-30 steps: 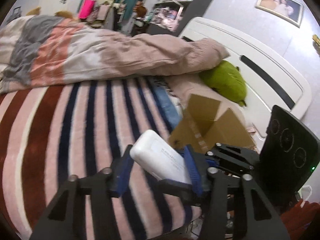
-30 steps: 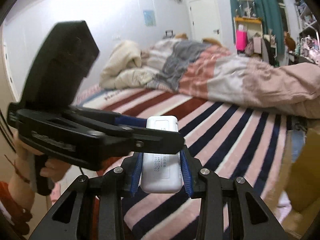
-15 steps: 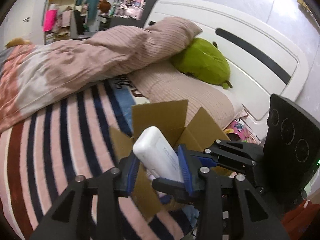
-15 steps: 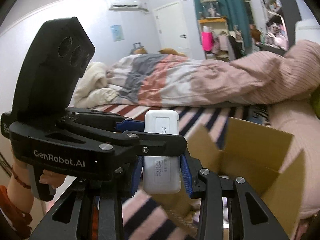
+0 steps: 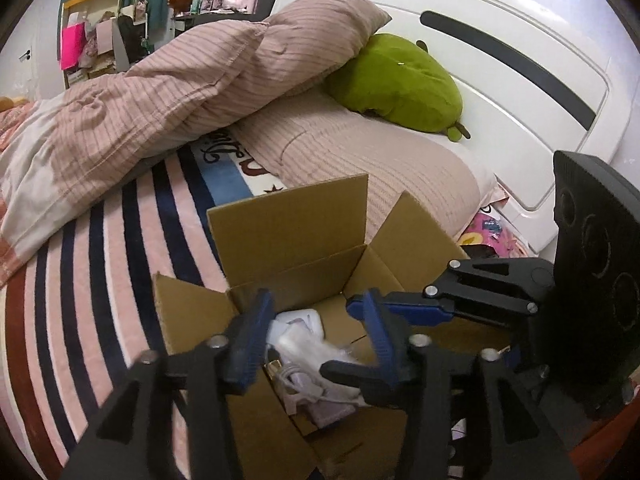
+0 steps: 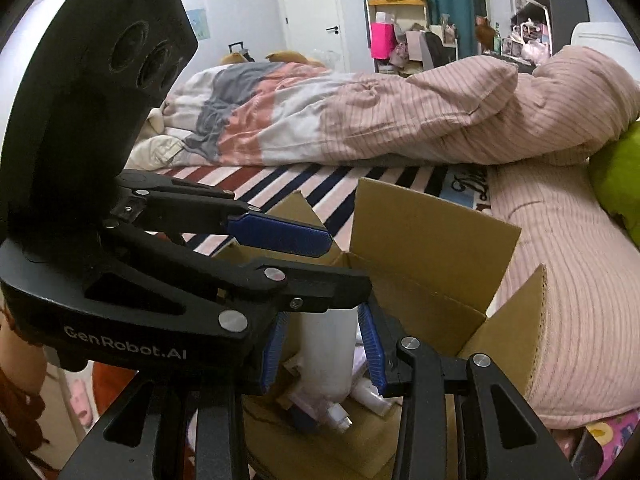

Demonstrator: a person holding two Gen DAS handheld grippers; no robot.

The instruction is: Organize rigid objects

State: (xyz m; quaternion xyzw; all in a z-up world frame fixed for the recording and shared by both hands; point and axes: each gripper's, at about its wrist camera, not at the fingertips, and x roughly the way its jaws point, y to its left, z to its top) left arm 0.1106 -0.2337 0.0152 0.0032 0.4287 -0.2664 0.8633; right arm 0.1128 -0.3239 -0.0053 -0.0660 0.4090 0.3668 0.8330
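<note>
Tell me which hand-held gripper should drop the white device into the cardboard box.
Right. The right hand-held gripper is shut on the white device, directly above the open cardboard box. The left hand-held gripper has just been opening; nothing sits between its blue pads now.

Legible marking: "GenRobot.AI" in pale letters on the black body of the left gripper point(image 6: 280, 256). Dark script lettering on the striped blanket point(image 5: 100, 280), beside the cardboard box point(image 5: 288, 236), is unreadable.
</note>
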